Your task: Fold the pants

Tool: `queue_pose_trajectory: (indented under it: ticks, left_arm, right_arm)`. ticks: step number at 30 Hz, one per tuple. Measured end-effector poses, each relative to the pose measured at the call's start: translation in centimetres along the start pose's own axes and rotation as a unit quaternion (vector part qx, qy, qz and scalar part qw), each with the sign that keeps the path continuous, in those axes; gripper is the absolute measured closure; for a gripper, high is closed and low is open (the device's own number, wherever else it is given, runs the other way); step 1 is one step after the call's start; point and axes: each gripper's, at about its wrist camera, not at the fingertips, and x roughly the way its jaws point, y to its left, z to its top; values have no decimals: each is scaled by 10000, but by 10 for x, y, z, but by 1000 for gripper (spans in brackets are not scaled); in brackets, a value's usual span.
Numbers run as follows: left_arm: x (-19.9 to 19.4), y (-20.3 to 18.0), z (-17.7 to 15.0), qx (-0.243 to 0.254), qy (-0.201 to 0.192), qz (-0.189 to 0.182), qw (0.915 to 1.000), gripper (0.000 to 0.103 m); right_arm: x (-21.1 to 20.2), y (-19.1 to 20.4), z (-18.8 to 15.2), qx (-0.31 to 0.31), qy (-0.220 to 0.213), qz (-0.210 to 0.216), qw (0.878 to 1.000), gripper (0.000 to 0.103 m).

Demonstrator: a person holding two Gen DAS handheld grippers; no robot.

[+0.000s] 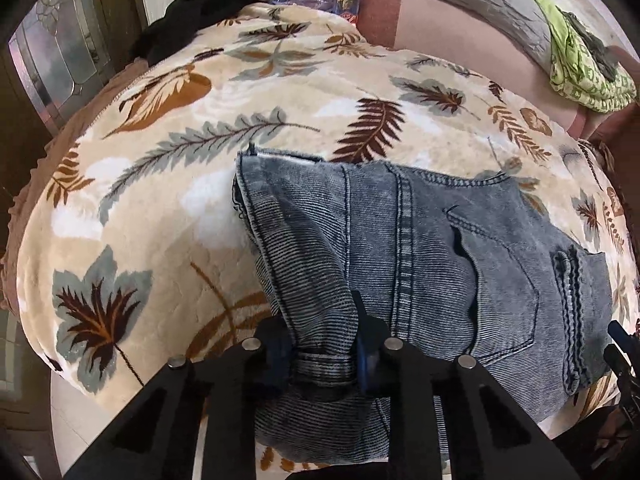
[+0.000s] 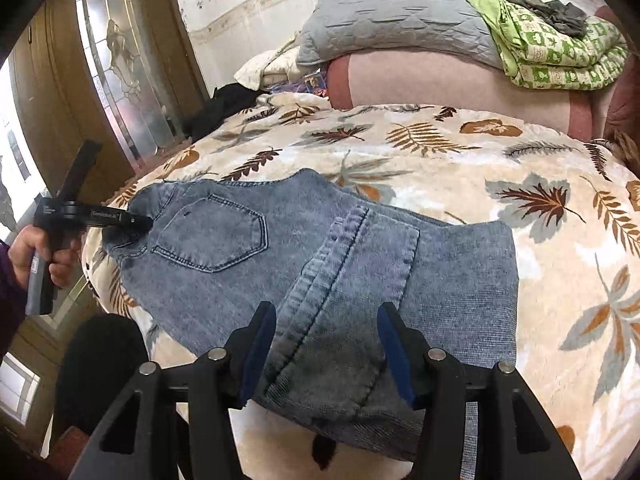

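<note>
Faded denim pants [image 2: 320, 272], plush blanket [image 2: 520, 168]

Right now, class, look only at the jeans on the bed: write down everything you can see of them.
The jeans are washed-out grey-blue ribbed denim with darker stitched seams and a back pocket. They lie folded into a compact stack on the leaf-print blanket. The left gripper is shut on a hem at one end, the cloth bunched between its blue-padded fingers. The right gripper stands open over the near edge, clamping nothing.
</note>
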Motion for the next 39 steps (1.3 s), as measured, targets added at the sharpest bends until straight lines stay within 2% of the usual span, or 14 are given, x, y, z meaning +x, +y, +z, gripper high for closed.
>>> queue_pose_trajectory:
  ticks: [9, 20, 29, 31, 35, 37, 38, 39]
  left_arm:
    - [-5, 1, -2, -68, -118, -66, 9999, 80]
    - [-46, -4, -7, 58, -600, -610, 9963, 82]
    - [-61, -7, -7, 142, -722, -908, 9931, 83]
    - [-67, -10, -6, 183, -769, -934, 9925, 83]
    - [-79, -20, -4, 310, -852, -976, 9911, 83]
    - [-86, -27, -3, 385, -891, -999, 9903, 83]
    - [-89, -30, -2, 429, -909, -1005, 9899, 83]
    - [-93, -35, -2, 487, -917, -1005, 9895, 83]
  right_arm:
    - [3, 1, 1, 15, 4, 58, 10000, 46]
    - [20, 21, 2, -114, 159, 189, 9996, 46]
    - [40, 39, 2, -360, 358, 251, 9984, 46]
    - [40, 37, 4, -267, 323, 309, 9986, 46]
    - [47, 26, 15, 508, 243, 770, 9954, 46]
    - [54, 30, 23, 697, 159, 909, 9933, 47]
    - [60, 35, 27, 691, 162, 918, 9932, 49]
    - [68, 41, 33, 677, 188, 993, 9926, 58]
